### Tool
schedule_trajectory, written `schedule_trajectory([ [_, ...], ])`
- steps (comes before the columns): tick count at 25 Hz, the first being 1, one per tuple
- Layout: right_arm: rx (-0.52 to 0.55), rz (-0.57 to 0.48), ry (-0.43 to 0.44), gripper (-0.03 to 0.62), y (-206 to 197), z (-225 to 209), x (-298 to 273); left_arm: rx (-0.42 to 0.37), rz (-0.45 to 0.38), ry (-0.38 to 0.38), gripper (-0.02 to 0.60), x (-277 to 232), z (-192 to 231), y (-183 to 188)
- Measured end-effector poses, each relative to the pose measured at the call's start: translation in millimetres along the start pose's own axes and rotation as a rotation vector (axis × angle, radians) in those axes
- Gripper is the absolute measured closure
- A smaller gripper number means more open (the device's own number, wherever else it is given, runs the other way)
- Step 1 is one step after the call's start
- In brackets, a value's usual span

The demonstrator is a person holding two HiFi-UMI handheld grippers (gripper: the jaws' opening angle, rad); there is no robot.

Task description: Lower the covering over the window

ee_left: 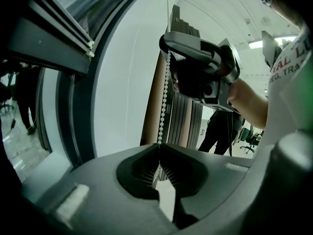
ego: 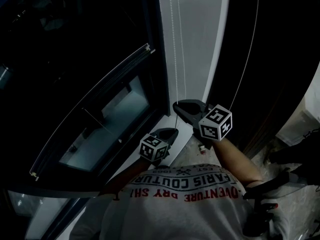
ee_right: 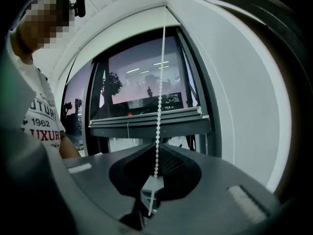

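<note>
A white bead chain [ego: 176, 59] hangs down the white pillar beside the dark window. The blind's bottom rail [ego: 95, 99] crosses the glass at a slant, with pane showing below it. My right gripper [ego: 176, 106] is the higher one and is shut on the chain. My left gripper [ego: 172, 132] is shut on the same strand just below it. In the left gripper view the bead chain [ee_left: 164, 97] rises from my left gripper [ee_left: 159, 148] to the right gripper [ee_left: 168, 40]. In the right gripper view the bead chain [ee_right: 160, 82] passes between the tips of my right gripper [ee_right: 157, 146], in front of the rail [ee_right: 146, 119].
The white pillar [ego: 200, 39] stands between the window frame [ego: 155, 74] and a dark panel on the right. A second thin cord [ego: 247, 59] hangs further right. A person [ee_left: 222, 126] stands in the background, near an office chair [ee_left: 253, 140]. Dark equipment [ego: 285, 184] lies at the lower right.
</note>
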State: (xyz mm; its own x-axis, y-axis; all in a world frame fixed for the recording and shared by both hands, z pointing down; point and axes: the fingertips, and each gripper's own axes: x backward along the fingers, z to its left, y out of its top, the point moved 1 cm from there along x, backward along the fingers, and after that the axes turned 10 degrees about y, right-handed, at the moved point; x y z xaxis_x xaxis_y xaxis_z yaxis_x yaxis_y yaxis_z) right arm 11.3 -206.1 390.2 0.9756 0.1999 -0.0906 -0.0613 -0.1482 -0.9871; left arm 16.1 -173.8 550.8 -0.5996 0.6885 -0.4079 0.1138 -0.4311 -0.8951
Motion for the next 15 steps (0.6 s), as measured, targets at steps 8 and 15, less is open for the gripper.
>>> schedule_trajectory([
  [8,-0.071,0.099,-0.008,0.577,-65,2,-12,0.077,0.117,0.073,0.566,10,13,-58],
  [15,-0.080,0.096,-0.014,0.577,-66,2,-12,0.070,0.108,0.054,0.542,16,14,-58],
])
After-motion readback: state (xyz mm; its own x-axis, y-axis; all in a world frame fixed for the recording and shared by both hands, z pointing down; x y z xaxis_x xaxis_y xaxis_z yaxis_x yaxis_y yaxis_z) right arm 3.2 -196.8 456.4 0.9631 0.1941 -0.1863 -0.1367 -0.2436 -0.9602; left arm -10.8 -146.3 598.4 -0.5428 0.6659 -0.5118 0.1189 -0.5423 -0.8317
